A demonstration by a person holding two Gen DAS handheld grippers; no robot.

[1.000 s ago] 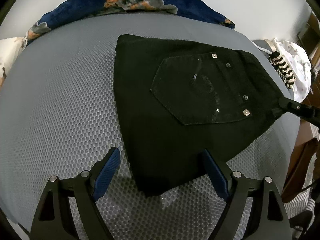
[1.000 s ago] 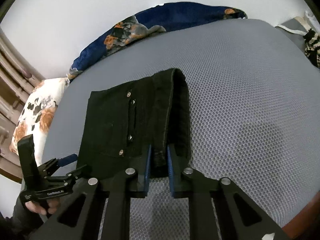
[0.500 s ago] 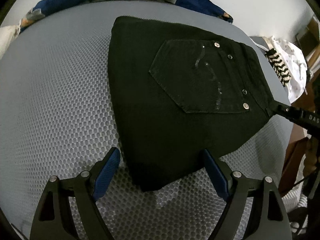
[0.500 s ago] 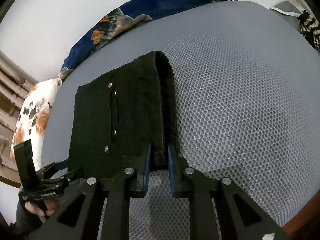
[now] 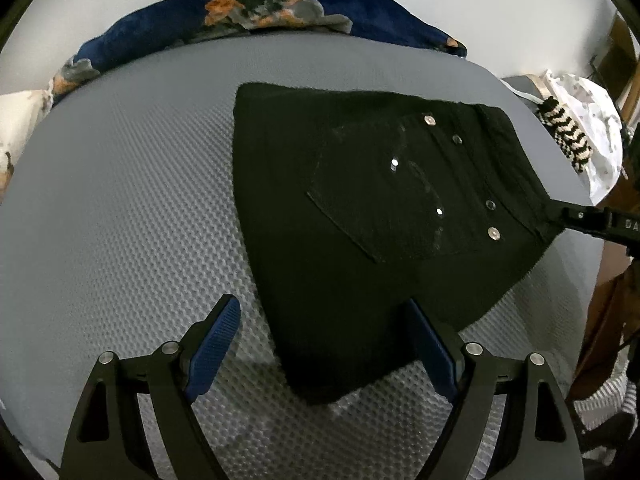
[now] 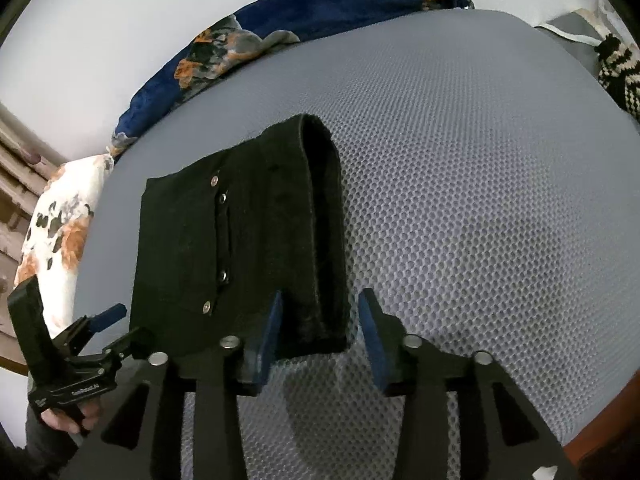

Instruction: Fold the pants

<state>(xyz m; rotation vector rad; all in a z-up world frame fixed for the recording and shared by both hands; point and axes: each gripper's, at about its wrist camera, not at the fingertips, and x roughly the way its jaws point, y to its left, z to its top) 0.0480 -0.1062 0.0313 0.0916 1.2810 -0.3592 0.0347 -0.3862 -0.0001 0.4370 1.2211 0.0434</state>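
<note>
My left gripper (image 5: 320,344) stood with its fingers wide apart, gripping nothing; the near corner of the folded black pants (image 5: 360,240) lay between them on the bed (image 5: 120,200), and the right-hand finger (image 5: 430,350) looked to be against the cloth edge, though I could not tell if it truly touched. My right gripper (image 6: 320,336) was opening, its fingers parted about halfway, with the thick rolled waistband end of the pants (image 6: 240,248) between them. The left finger (image 6: 270,336) sat right at the cloth, while the right finger (image 6: 372,340) stood clear of it, so the fabric was no longer pinched. The pants lay flat, back pocket and rivets facing up, on the grey mesh bed cover. A dark blue flowered blanket (image 5: 248,12) ran along the far edge of the bed, a white flowered pillow (image 6: 56,224) lay at its left end, and a striped black-and-white item (image 5: 564,136) sat at the right.
</note>
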